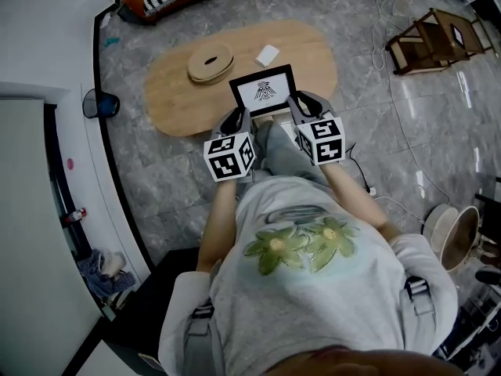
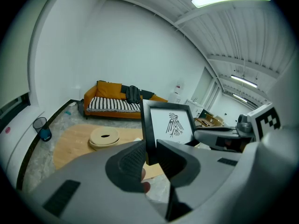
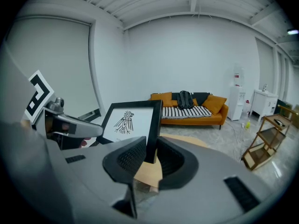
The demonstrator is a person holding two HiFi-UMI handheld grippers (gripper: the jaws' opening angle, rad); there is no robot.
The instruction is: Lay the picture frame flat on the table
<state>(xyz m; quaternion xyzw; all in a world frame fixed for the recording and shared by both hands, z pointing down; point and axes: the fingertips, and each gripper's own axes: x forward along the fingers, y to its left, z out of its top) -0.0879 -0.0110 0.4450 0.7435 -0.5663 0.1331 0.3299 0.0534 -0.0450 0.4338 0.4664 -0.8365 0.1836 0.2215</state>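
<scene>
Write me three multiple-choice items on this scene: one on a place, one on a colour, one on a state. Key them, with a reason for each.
1. Where is the round wooden disc?
A) on the wooden table, left of the picture frame in the head view
B) on top of the picture frame
C) in a drawer

2. What colour is the picture frame's border?
A) white
B) black
C) orange

3. How is the picture frame held?
A) lying flat, untouched
B) hung on a wall
C) by the left tongs and the right tongs, one on each side edge

Key:
1 A: the head view shows the disc on the tabletop beside the frame.
2 B: both gripper views show a black border round the white print.
3 C: each gripper view shows its tongs closed on a side edge, with the frame standing up.
</scene>
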